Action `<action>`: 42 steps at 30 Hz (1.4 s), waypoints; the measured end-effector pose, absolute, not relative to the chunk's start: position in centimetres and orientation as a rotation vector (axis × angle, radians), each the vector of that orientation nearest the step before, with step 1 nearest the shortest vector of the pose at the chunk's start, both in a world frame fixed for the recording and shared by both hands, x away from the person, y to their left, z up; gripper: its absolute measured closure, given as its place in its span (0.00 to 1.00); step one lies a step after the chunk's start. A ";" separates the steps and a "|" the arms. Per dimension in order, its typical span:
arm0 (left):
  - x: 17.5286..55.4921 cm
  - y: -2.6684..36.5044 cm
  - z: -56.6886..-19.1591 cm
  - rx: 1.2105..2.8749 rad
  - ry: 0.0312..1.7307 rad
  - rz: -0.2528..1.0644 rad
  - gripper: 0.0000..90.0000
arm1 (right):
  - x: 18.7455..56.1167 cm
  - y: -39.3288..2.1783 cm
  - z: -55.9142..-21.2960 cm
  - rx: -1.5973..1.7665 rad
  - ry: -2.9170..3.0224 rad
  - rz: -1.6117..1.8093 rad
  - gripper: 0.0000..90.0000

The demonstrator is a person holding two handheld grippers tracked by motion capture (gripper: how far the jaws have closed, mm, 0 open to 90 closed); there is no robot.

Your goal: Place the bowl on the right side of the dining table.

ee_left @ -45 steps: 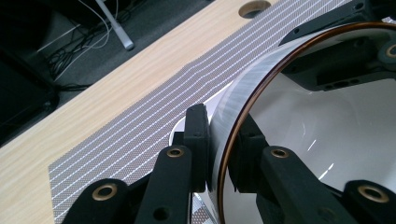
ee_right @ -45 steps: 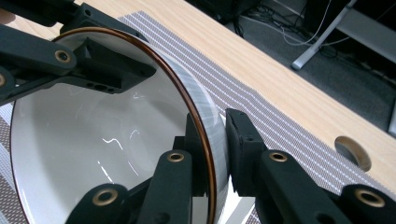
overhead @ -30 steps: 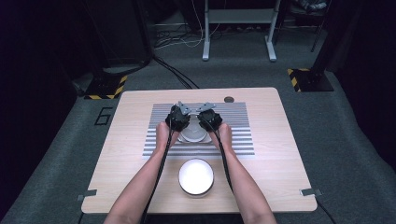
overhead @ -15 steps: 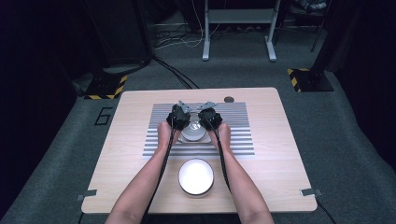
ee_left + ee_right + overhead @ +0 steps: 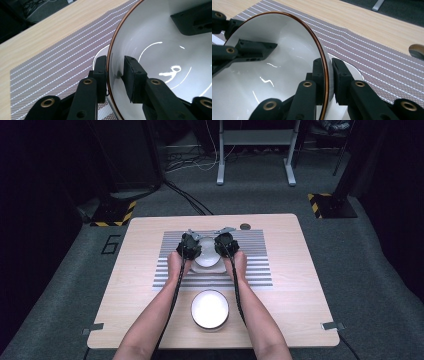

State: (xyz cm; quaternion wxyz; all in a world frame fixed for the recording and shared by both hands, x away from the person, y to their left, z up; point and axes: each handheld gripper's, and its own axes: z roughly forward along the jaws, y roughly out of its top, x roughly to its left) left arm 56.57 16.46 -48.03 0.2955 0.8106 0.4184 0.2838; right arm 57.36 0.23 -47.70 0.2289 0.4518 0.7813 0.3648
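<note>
Bowl sits mid-mat, toward the table's far edge, on a white plate. Left gripper straddles its rim, jaws just eased apart, inner pad off the wall; right gripper pinches the opposite rim, sharing its weight. A white dish near the front edge obstructs nothing.

High view overhead; 2 claw views close, sharing the bowl
</note>
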 end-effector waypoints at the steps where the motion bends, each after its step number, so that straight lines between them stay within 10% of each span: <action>1: 56.6 16.5 -48.1 2.155 1.125 0.748 0.80 | 57.5 0.2 -47.7 1.262 2.152 1.003 0.90; 42: 58.2 16.8 -47.6 2.187 1.262 0.493 0.80 | 60.2 -1.5 -48.7 1.715 2.250 1.004 0.89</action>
